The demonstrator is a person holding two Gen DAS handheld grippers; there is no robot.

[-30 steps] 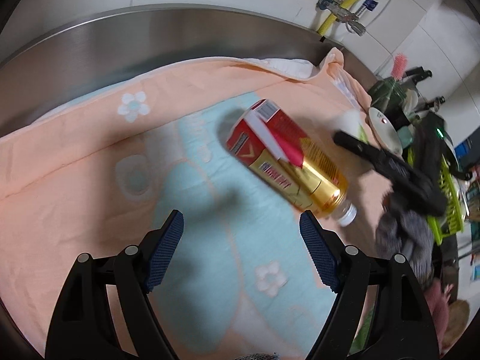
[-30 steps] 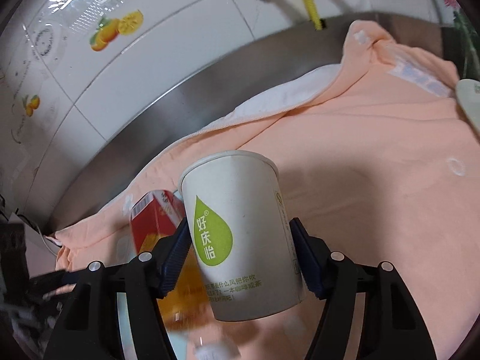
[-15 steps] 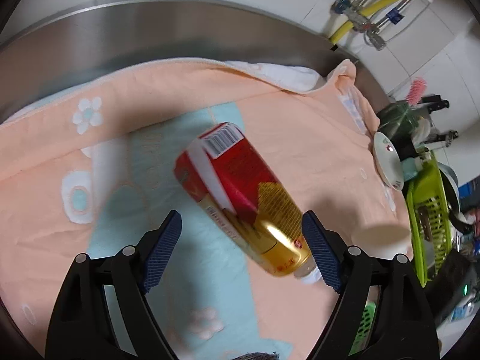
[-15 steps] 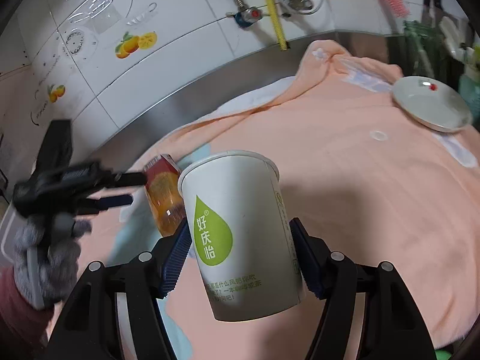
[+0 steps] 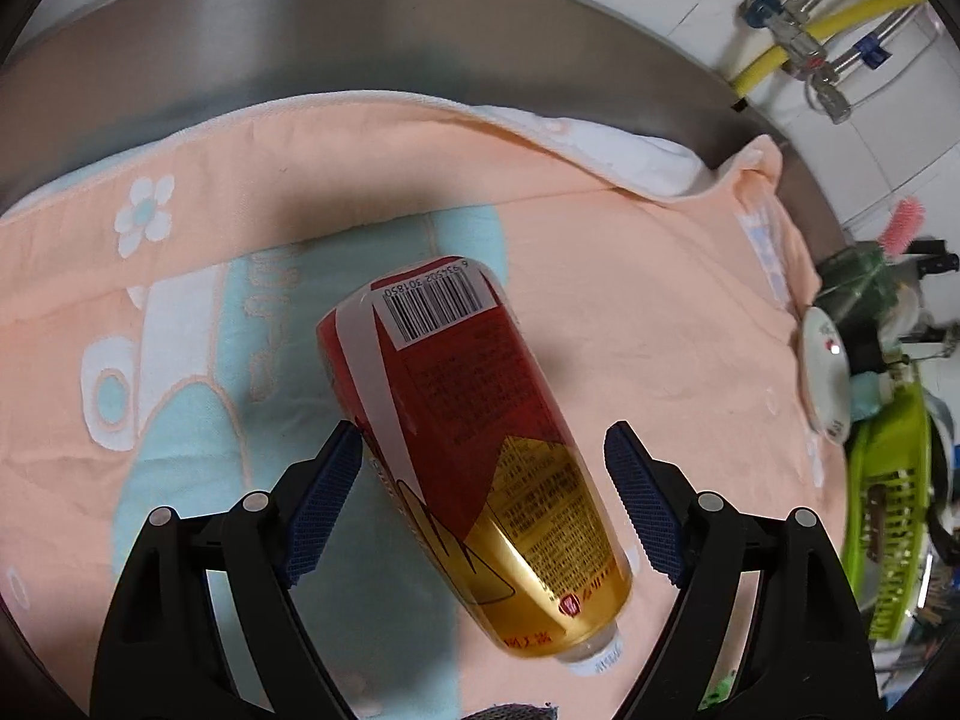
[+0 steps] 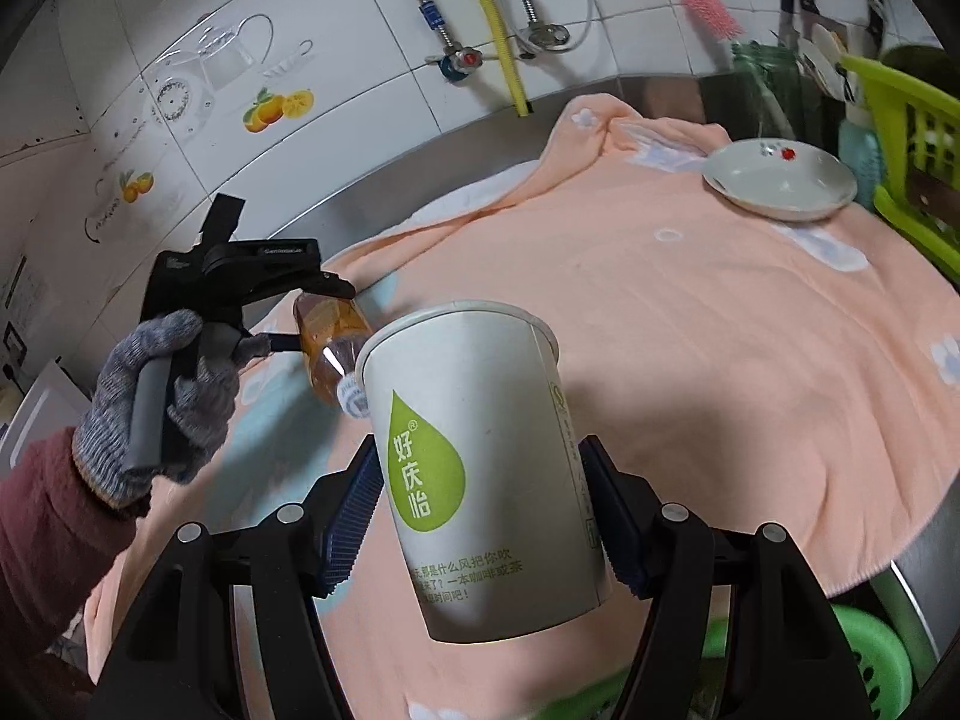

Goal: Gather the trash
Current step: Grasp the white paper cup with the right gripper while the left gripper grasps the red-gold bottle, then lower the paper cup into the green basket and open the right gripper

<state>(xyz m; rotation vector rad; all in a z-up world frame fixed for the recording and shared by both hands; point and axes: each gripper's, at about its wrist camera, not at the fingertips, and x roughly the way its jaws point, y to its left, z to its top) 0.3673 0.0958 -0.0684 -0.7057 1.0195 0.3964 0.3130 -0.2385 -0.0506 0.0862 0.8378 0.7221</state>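
Observation:
A plastic drink bottle [image 5: 474, 438] with a red and gold label lies on its side on the peach towel [image 5: 630, 300], white cap toward me. My left gripper [image 5: 483, 441] is open and straddles it; the right pad stands clear of the label, the left pad is close against the side. In the right wrist view the same bottle [image 6: 327, 330] shows between the black fingers of the left gripper [image 6: 306, 315], held by a grey-gloved hand [image 6: 156, 396]. My right gripper [image 6: 480, 456] is shut on a white paper cup [image 6: 468, 372] with a green drop logo, held upright above the towel [image 6: 720, 330].
A white dish [image 6: 780, 186] sits on the towel at the far right, next to a green plastic basket [image 6: 900, 138] and dark utensils. A steel rim [image 5: 360, 42] and tiled wall with pipes lie behind. A green stool [image 6: 864, 660] stands below the counter edge.
The left gripper has closed in on the bottle, which now lies between its fingers. The right gripper has drawn back with the cup, so the dish and basket have come into view.

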